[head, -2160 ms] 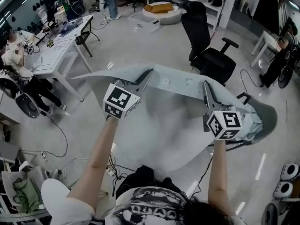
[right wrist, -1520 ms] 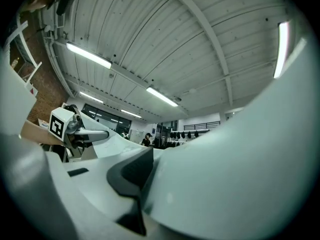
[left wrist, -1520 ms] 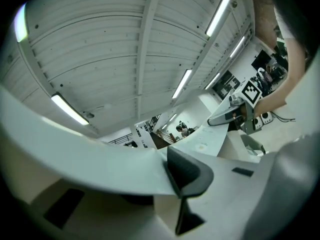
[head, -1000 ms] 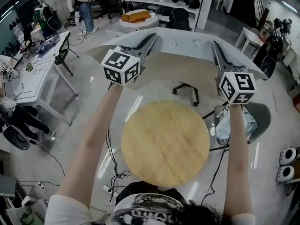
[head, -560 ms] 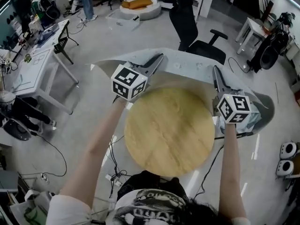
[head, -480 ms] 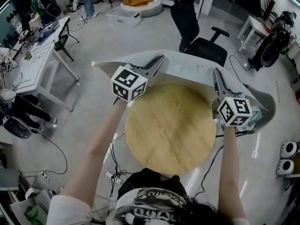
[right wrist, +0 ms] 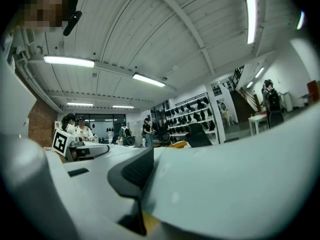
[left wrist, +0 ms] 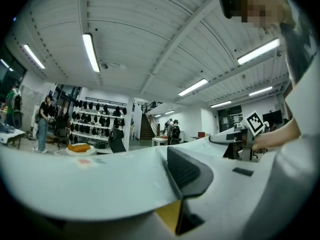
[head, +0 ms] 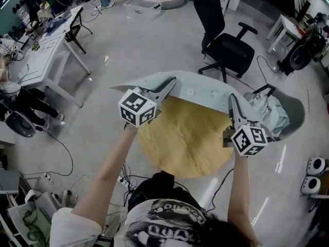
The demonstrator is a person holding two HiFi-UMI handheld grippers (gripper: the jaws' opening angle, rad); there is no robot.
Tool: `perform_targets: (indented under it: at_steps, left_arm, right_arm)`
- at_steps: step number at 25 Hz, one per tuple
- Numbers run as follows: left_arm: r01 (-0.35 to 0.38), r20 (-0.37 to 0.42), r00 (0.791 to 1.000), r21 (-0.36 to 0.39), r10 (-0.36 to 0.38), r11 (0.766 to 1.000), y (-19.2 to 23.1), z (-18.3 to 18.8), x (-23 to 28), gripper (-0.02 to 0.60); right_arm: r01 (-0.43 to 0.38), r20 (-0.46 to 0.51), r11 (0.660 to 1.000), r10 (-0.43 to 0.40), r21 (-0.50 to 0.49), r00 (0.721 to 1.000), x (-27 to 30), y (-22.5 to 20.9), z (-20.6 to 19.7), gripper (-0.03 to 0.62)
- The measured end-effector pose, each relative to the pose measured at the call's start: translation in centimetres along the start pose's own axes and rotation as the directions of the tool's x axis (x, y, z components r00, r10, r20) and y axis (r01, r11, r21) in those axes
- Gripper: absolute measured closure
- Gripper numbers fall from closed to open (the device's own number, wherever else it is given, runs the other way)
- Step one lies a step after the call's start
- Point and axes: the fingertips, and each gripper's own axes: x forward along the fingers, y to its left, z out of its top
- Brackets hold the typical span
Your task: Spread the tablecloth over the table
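A pale grey-blue tablecloth (head: 198,89) hangs stretched between my two grippers, above the far rim of the round wooden table (head: 185,138). In the head view my left gripper (head: 169,84) is shut on the cloth's edge at the left, and my right gripper (head: 232,102) is shut on the same edge at the right. Most of the tabletop shows bare in front of the cloth. In the left gripper view the cloth (left wrist: 90,179) runs between the jaws of the left gripper (left wrist: 176,199). The right gripper view shows the cloth (right wrist: 240,184) pinched in the right gripper (right wrist: 140,204).
A black office chair (head: 226,40) stands beyond the table. A grey chair with bundled clothes (head: 272,112) is close at the right. A white desk (head: 46,60) with seated people is at the left. Cables (head: 128,179) lie on the floor near my feet.
Both grippers have come down with the cloth. Its held edge has sunk from well above the table to just over the far rim, and it now covers the table's far part.
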Motion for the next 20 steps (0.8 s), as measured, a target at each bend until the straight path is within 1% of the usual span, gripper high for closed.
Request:
perform_targets:
  at_steps: [4, 7, 10, 13, 16, 20]
  left_arm:
    - [-0.028, -0.030, 0.999, -0.069, 0.026, 0.997, -3.7, -2.7, -2.8, 0.500]
    - [-0.048, -0.062, 0.997, -0.103, 0.042, 0.994, -6.4, -4.9, -5.1, 0.499]
    - [-0.066, -0.085, 0.995, -0.143, 0.054, 0.988, -8.7, -6.6, -7.3, 0.499]
    - [-0.082, -0.101, 0.993, -0.196, 0.063, 0.977, -10.8, -8.0, -9.4, 0.499]
    - [-0.099, -0.123, 0.990, -0.248, 0.070, 0.964, -12.7, -9.6, -11.2, 0.497]
    - [-0.116, -0.148, 0.986, -0.316, 0.072, 0.942, -15.1, -11.8, -13.3, 0.495]
  right_arm:
    - [-0.005, -0.037, 0.995, 0.009, 0.103, 0.999, -4.2, 0.3, -3.5, 0.514]
    - [-0.010, -0.047, 0.981, 0.020, 0.195, 0.999, -7.4, 0.7, -6.5, 0.514]
    - [-0.020, -0.042, 0.965, 0.033, 0.263, 0.999, -10.4, 1.5, -8.7, 0.514]
    - [-0.031, -0.046, 0.946, 0.048, 0.324, 0.998, -13.0, 2.2, -10.4, 0.514]
    - [-0.030, -0.059, 0.919, 0.057, 0.394, 0.997, -15.3, 2.6, -12.2, 0.516]
    - [-0.016, -0.095, 0.901, 0.063, 0.433, 0.993, -18.2, 3.2, -14.6, 0.514]
